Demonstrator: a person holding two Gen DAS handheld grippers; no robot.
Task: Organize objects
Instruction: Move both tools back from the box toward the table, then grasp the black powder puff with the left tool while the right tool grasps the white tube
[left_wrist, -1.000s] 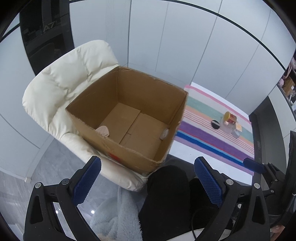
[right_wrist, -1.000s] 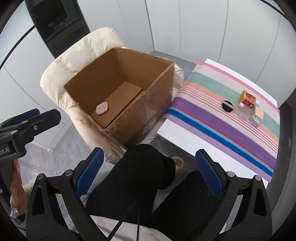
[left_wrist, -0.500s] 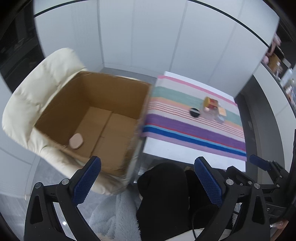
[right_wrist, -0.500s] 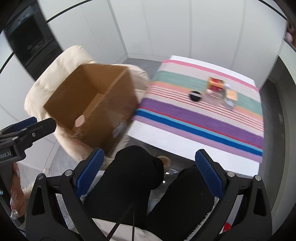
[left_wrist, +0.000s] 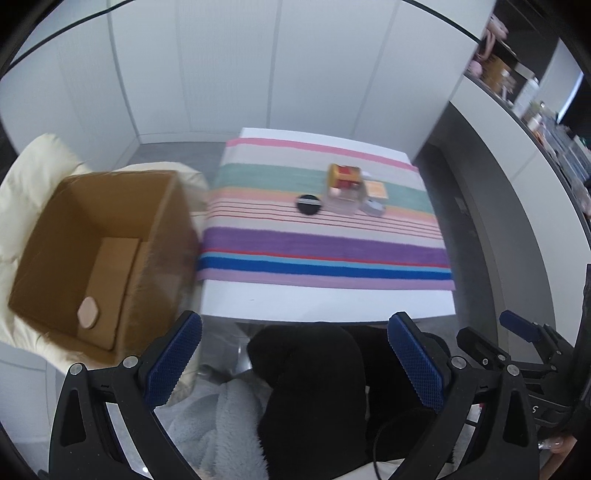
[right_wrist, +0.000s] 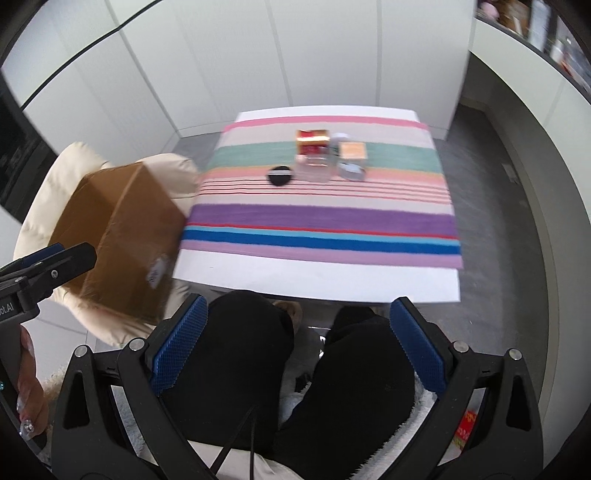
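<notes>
- The tabletop (left_wrist: 325, 301) is sitting straight ahead of me, white, with a striped cloth (left_wrist: 325, 251) covering most of it.
- The cream padded chair (left_wrist: 26, 184) is standing off the tabletop's left side, and it's carrying a cardboard box (left_wrist: 107, 206) with the top open.
- My legs in black trousers (right_wrist: 236, 369) are filling the bottom of both views, a fluffy grey blanket (left_wrist: 221, 424) lying next to them.
- My left tool (left_wrist: 295, 363) is hovering over my lap, jaws spread wide, gripping nothing.
- My right tool (right_wrist: 295, 345) is doing the same: wide apart, nothing between the blue pads (right_wrist: 421, 347).
- The stuff I'm sorting is clustering on the far half of the cloth: a yellow and red box (right_wrist: 313, 142) at the back, a clear container (right_wrist: 314, 168) touching its front, a peach-topped square box (right_wrist: 353, 151) just beside those on the right.
- A small silvery jar (right_wrist: 351, 170) is sitting in front of the peach one; it's too blurry to say more.
- A round black puff (right_wrist: 280, 175) is lying left of the clear container.
- A small pinkish pad (left_wrist: 88, 312) is lying inside the cardboard box, on the bottom near the front corner.
</notes>
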